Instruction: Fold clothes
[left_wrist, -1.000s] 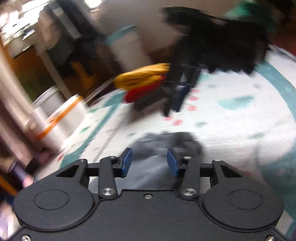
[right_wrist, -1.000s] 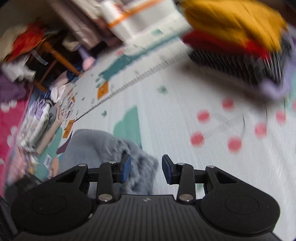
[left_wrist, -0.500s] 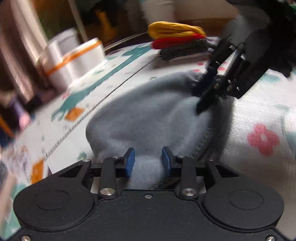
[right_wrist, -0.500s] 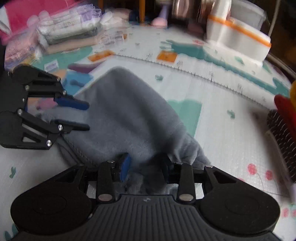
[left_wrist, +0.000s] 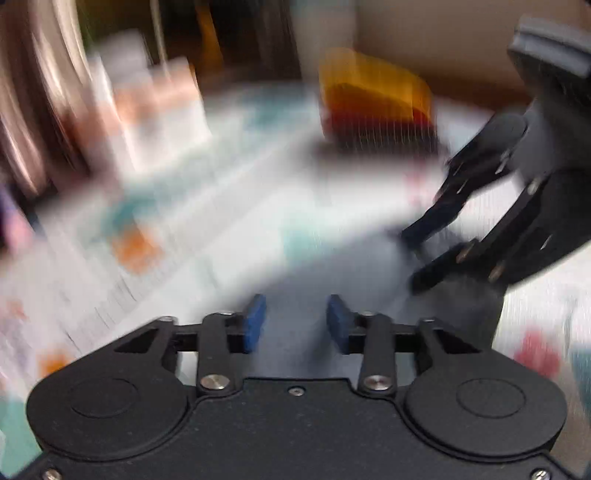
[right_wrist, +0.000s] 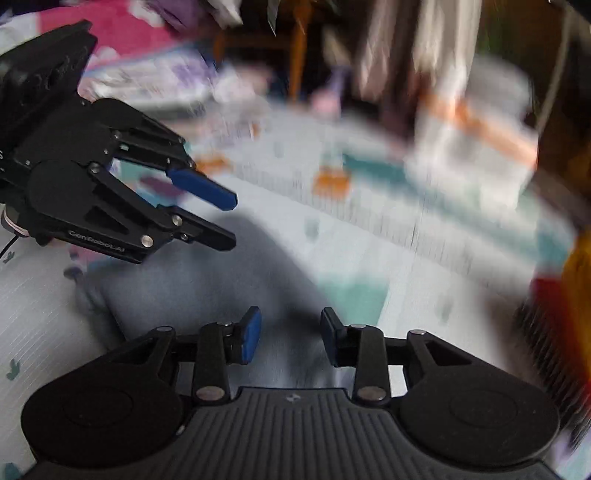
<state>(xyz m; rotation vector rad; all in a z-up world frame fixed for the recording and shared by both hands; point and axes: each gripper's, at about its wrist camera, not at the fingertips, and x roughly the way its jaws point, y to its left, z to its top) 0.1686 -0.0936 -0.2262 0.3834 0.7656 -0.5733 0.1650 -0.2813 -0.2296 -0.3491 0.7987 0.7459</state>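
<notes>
Both views heavily smeared. The grey fleece garment (right_wrist: 207, 288) lies on the patterned play mat (right_wrist: 369, 236), filling the lower centre of each frame.

My left claw (left_wrist: 295, 321): jaws opening, blue pads apart, grey cloth showing in the gap between them and beneath. No press on the fabric that I can make out. From the right wrist view the same claw sits at upper left (right_wrist: 225, 218), its two fingers pointing right over the garment's upper edge, a clear gap between them.

My right claw (right_wrist: 290, 336): pads set moderately apart, fleece beneath and between; through the blur I cannot tell whether it pinches the cloth. In the left wrist view it enters from the right edge (left_wrist: 417, 258), tips low on the garment.

Stack of folded clothes (left_wrist: 376, 107), yellow over red over dark, at upper centre. White bin with orange band (right_wrist: 476, 144) at upper right of the right view.
</notes>
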